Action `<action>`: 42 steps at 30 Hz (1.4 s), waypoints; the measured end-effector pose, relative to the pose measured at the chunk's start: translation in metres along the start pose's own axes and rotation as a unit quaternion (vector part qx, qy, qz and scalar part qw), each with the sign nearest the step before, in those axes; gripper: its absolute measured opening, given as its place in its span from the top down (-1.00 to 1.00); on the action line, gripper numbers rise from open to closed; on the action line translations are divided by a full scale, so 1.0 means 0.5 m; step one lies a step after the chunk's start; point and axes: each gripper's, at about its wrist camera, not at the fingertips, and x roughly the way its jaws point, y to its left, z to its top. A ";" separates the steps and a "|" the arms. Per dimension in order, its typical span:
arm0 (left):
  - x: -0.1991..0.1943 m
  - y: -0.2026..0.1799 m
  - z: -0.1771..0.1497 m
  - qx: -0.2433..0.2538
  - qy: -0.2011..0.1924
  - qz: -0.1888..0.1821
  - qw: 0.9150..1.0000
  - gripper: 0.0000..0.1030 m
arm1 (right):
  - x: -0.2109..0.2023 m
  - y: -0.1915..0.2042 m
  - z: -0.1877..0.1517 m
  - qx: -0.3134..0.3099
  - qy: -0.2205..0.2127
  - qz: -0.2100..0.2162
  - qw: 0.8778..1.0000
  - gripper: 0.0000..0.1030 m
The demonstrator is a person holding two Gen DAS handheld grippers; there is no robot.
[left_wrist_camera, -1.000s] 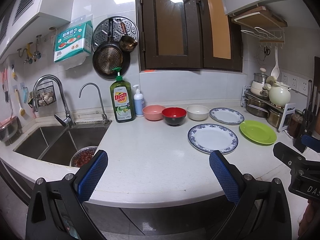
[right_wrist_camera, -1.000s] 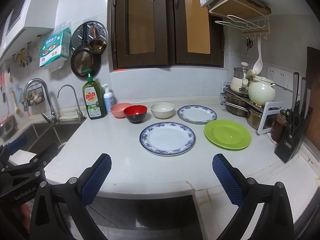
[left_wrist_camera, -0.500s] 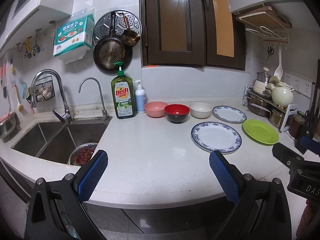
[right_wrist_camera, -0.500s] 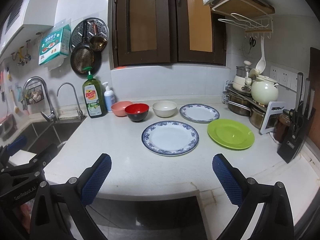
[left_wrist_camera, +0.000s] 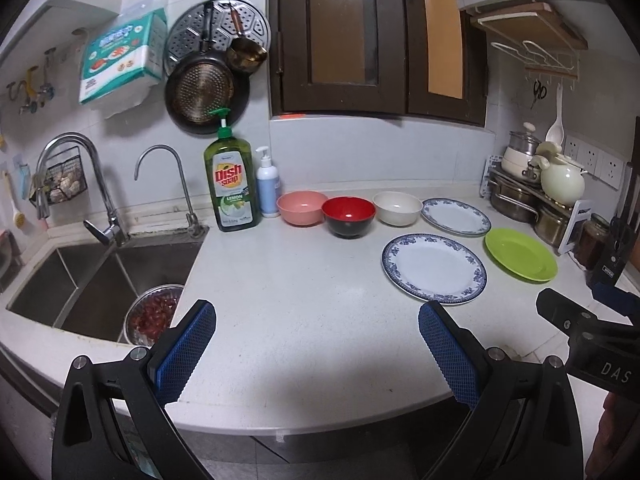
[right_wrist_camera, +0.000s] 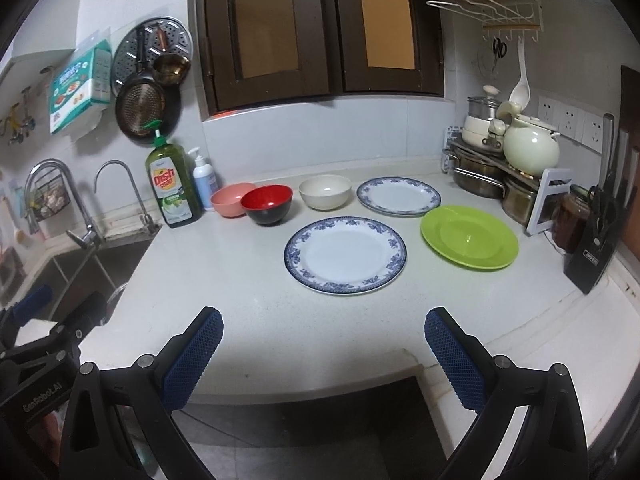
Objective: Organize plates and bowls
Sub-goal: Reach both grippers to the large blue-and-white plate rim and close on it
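Kitchen counter, six dishes laid out; both grippers empty at the front edge.

On the white speckled stone countertop: back row from left, a pink plastic bowl, a red bowl with black outside touching it, a cream bowl set apart, and a smaller white plate with blue floral rim. In front: a large white plate with blue floral rim, and beside it a lime-green round plate whose far edge slightly overlaps the smaller plate. A green dish-soap pump bottle stands left of the bowls, by the steel sink. The left gripper and right gripper both have blue-padded jaws spread wide, holding nothing, well short of the dishes.
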 end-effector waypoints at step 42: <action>0.535 -0.218 0.147 0.063 0.122 0.005 0.991 -1.00 | 0.515 -0.203 0.176 0.038 0.110 -0.038 0.992 -0.98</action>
